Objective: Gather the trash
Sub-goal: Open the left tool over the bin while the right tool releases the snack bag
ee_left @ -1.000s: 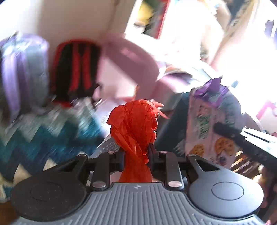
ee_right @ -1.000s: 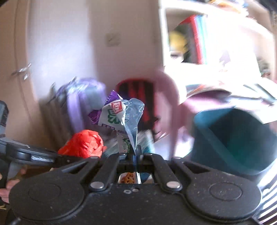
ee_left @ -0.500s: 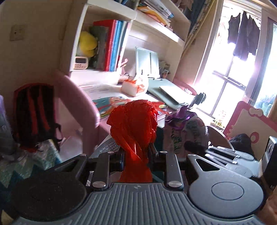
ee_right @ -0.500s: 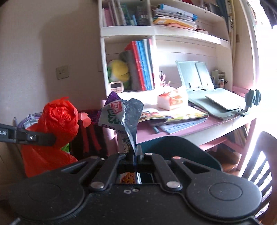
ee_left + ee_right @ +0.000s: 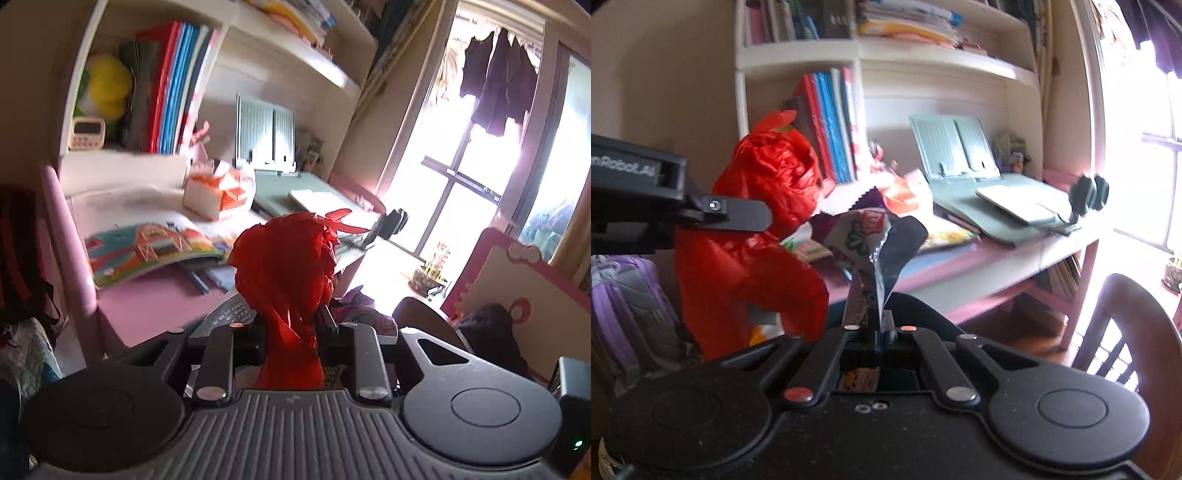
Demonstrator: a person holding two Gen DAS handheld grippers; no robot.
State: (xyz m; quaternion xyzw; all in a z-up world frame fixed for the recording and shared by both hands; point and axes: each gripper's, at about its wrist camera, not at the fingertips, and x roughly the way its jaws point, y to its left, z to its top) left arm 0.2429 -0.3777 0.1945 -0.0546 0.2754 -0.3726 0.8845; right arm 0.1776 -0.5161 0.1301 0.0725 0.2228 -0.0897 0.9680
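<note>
Left wrist view: left tongs (image 5: pixel 291 325) clamped on red plastic bag (image 5: pixel 286 273), crumpled top rising above the tips. Beyond, pink counter (image 5: pixel 155 302) carries open picture book (image 5: pixel 147 247) and orange-white carton (image 5: pixel 218 192); shelf with books (image 5: pixel 173 85) far left, bright window (image 5: pixel 461 177) right.

Right wrist view: right tongs (image 5: pixel 877 325) together, pinching snack wrapper (image 5: pixel 875 240), which stands upright. Red plastic bag hangs left of wrapper, gripped by left tongs entering from left edge. Purple backpack (image 5: pixel 631 306) low left, wooden chair (image 5: pixel 1126 332) near right.

Child's bedroom: pink desk (image 5: pixel 155 306), bookshelves (image 5: pixel 886 55)
</note>
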